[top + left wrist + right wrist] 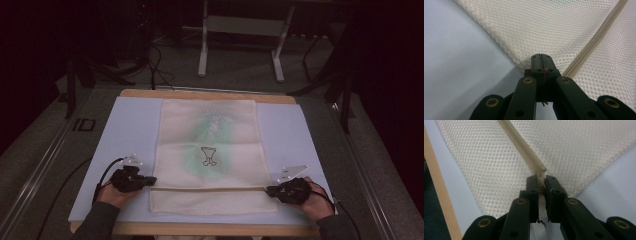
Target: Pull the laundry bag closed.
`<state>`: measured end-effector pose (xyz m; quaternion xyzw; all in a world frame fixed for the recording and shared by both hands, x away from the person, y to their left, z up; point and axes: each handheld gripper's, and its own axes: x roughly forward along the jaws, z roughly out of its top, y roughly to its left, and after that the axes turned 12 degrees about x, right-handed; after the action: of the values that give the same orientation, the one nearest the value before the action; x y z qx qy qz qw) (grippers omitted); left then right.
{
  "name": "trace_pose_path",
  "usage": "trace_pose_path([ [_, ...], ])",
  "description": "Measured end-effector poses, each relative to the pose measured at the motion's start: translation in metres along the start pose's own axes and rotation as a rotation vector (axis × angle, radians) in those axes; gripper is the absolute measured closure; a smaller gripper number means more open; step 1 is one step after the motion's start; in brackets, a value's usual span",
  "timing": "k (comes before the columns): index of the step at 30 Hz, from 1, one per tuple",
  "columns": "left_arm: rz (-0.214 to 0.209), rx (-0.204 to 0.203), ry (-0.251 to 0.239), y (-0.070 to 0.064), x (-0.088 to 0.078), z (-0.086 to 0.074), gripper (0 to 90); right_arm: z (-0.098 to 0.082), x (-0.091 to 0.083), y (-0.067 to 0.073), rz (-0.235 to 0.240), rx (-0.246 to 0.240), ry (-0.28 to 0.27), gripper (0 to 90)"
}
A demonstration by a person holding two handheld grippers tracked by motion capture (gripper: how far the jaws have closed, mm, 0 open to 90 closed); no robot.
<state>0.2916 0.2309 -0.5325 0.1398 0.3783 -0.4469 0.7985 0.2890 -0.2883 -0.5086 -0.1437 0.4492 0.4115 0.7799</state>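
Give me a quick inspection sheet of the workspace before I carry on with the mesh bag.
Surface: pale blue mat on a wooden board, flat.
Job's things: cream mesh bag lies flat, a greenish item with a small dark print inside; zipper runs across near the front edge.
Clutter: nothing seen.
Grippers: left hand-held gripper shut on the bag's left edge beside the zipper end; right hand-held gripper shut on the zipper's right end.
Cables: a black cable trails from each gripper.
Surroundings: dark room, grey floor, white table frame behind.
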Motion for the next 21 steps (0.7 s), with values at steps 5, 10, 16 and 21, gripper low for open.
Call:
trace_pose_path([
  [5,0.001,0.004,0.001,0.0,0.0,0.0,89.9,0.001,-0.001,0.0,0.002,0.004,-0.017,81.6],
  [10,0.042,0.034,0.0,-0.005,-0.002,0.002,89.7,0.004,-0.007,-0.001,0.029,0.027,-0.094,78.1],
  [16,0.076,0.011,-0.044,-0.002,-0.009,0.001,89.6,0.003,-0.012,-0.003,0.036,0.064,-0.164,73.4],
  [21,0.125,-0.022,-0.076,0.002,-0.015,-0.001,86.0,0.0,-0.015,-0.008,0.016,0.109,-0.216,70.4],
])
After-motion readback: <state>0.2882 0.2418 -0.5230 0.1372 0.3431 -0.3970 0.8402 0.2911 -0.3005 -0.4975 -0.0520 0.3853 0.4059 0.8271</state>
